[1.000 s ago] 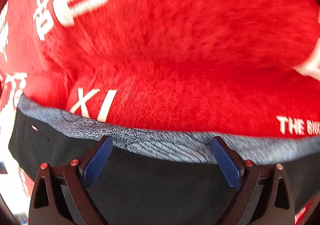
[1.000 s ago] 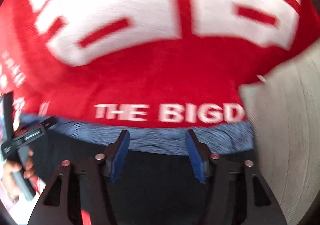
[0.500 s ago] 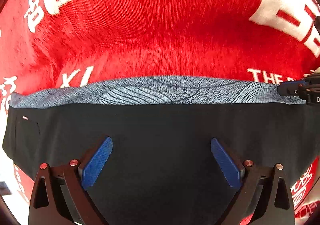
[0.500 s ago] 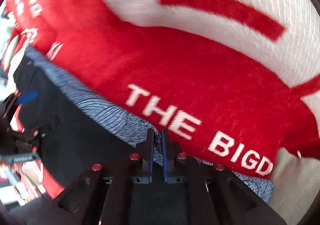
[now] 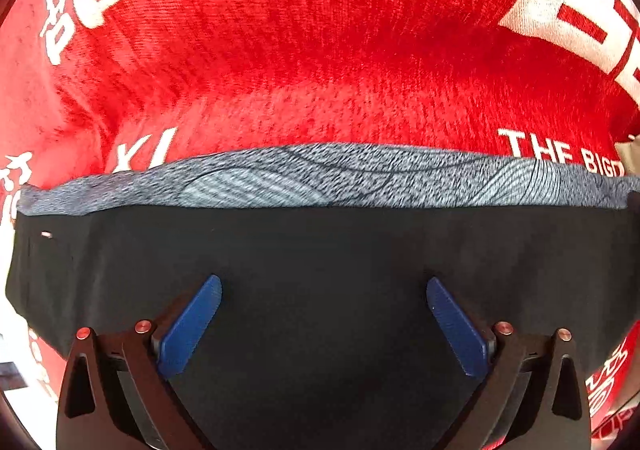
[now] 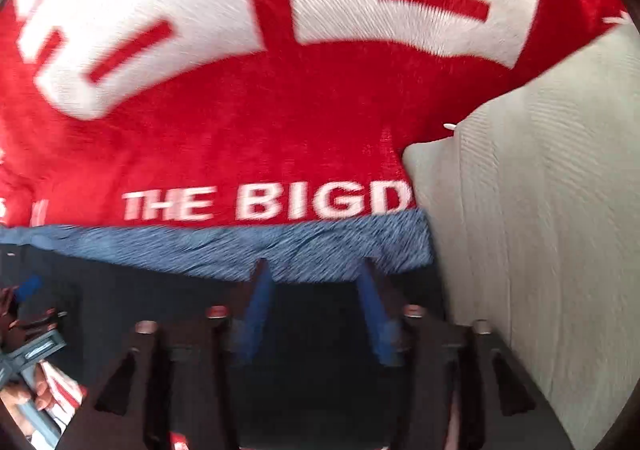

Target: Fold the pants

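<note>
Below your left gripper [image 5: 324, 290] lie the pants [image 5: 320, 250], black side up, spread across the lower half of the left wrist view from 9 to 3 o'clock. Their blue-grey patterned band [image 5: 320, 177] runs along the far edge at 12 o'clock of the gripper, lying on the red blanket [image 5: 300, 49] with white lettering. Your left jaws stand wide, blue pads [image 5: 192, 322] well apart, nothing between them, only black cloth beneath; contact with the cloth can't be told.

Right wrist view is blurred. Your right gripper [image 6: 316, 282] points down at the right end of the pants [image 6: 320, 370], its tips at the line where black cloth meets the band [image 6: 224, 250]. Its jaws have just been opening and now stand about half apart; no cloth is pinched between the pads [image 6: 256, 314]. At 3 o'clock a grey-beige cushion [image 6: 540, 209] lies beside the end of the band and over the blanket's [image 6: 240, 129] edge. "THE BIGD" print [image 6: 264, 203] sits just past the band at 12 o'clock. At 8 o'clock your hand [image 6: 24, 398] shows, holding the other gripper's handle, edge of frame.
</note>
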### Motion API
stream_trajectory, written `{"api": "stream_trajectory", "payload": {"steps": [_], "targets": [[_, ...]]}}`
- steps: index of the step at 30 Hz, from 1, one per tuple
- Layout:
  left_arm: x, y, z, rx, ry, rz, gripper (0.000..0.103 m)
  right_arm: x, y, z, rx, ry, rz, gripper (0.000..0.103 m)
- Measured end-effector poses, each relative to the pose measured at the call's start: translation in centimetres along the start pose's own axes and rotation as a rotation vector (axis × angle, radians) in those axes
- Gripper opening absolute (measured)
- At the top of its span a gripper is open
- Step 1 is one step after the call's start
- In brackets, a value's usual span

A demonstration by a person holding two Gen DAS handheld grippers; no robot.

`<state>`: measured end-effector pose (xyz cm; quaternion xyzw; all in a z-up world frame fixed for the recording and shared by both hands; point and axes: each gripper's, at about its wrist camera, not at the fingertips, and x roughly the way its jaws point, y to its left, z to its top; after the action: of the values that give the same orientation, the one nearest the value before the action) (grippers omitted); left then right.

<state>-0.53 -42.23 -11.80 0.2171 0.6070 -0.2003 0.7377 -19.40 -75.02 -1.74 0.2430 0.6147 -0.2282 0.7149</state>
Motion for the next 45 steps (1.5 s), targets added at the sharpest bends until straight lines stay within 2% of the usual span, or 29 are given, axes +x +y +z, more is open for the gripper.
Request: {"api": "stream_trajectory", "payload": {"steps": [2, 5, 9, 13, 14, 16, 18, 20, 21, 22, 24, 26, 28, 30, 31, 32, 33, 38, 41, 42, 43, 44, 45], "targets": [[-1.2, 0.3, -0.5, 0.013, -0.012, 0.015, 0.103, -1.8, 0.7, -1.5, 0.015, -0.02, 0.06, 0.062], [-3.2, 2.6, -1.3, 0.005, -0.048, 0.028, 0.103, -3.0, 2.3, -4.3, 0.052, 0.007, 0.119, 0.063], [-4.3, 9.2, -1.1, -0.078, -0.09, 0.104, 0.103, -3.0, 4.9, -9.5, 0.082, 0.057, 0.174, 0.063], [-1.6, 17.1, 0.0, -0.178, -0.075, 0.222, 0.103, -3.3, 8.4, -13.1, 0.067, 0.063, 0.186, 0.063], [-0.2, 18.4, 0.9, -0.198, -0.056, 0.255, 0.103, -2.7, 8.5, -13.5, 0.069, 0.064, 0.189, 0.063], [2.9, 21.6, 1.4, -0.236, -0.01, 0.291, 0.103, -2.3, 10.9, -13.6, 0.085, 0.06, 0.197, 0.063], [3.9, 24.7, 2.2, -0.298, -0.023, 0.254, 0.103, -3.0, 12.5, -15.1, 0.092, 0.051, 0.207, 0.063], [3.9, 26.6, 2.8, -0.329, 0.001, 0.281, 0.103, -3.1, 14.6, -15.8, 0.098, 0.037, 0.228, 0.063], [3.3, 27.3, 3.0, -0.326, 0.002, 0.275, 0.103, -3.0, 15.6, -16.1, 0.107, 0.034, 0.246, 0.063], [2.4, 28.0, 3.0, -0.315, -0.005, 0.261, 0.103, -2.5, 17.5, -16.6, 0.13, 0.032, 0.301, 0.063], [0.9, 29.5, 2.4, -0.26, -0.025, 0.215, 0.103, -0.8, 20.7, -17.2, 0.165, 0.044, 0.406, 0.064], [-0.4, 30.0, 0.0, -0.166, -0.023, 0.211, 0.103, 0.1, 23.8, -18.1, 0.179, 0.062, 0.509, 0.064], [-0.1, 30.6, -2.1, -0.092, -0.01, 0.243, 0.103, 1.9, 27.8, -19.3, 0.199, 0.096, 0.611, 0.064], [2.5, 32.7, -4.7, -0.044, 0.042, 0.29, 0.103, 3.6, 30.4, -20.2, 0.226, 0.142, 0.678, 0.063], [3.2, 33.9, -5.7, -0.065, 0.013, 0.235, 0.103, 5.0, 32.2, -20.6, 0.243, 0.166, 0.708, 0.061], [3.0, 34.7, -6.2, -0.097, -0.03, 0.193, 0.103, 5.6, 33.0, -20.8, 0.256, 0.174, 0.72, 0.059], [3.1, 35.1, -6.5, -0.115, -0.035, 0.161, 0.103, 6.0, 33.5, -21.1, 0.265, 0.178, 0.73, 0.058], [2.7, 34.4, -6.6, -0.097, -0.057, 0.159, 0.103, 7.4, 34.7, -20.7, 0.329, 0.157, 0.764, 0.057], [3.2, 35.3, -6.5, -0.101, -0.066, 0.139, 0.103, 8.0, 34.7, -20.5, 0.358, 0.16, 0.765, 0.056], [3.3, 35.4, -6.5, -0.098, -0.072, 0.14, 0.103, 8.1, 34.5, -20.5, 0.375, 0.163, 0.766, 0.05], [3.5, 35.5, -6.5, -0.095, -0.074, 0.141, 0.103, 8.3, 34.1, -20.5, 0.41, 0.177, 0.763, 0.025], [3.3, 35.5, -6.5, -0.092, -0.074, 0.143, 0.103, 8.4, 34.0, -20.4, 0.437, 0.193, 0.755, 0.009], [3.3, 35.6, -6.4, -0.09, -0.069, 0.145, 0.103, 8.2, 33.7, -20.2, 0.458, 0.193, 0.762, 0.009]]}}
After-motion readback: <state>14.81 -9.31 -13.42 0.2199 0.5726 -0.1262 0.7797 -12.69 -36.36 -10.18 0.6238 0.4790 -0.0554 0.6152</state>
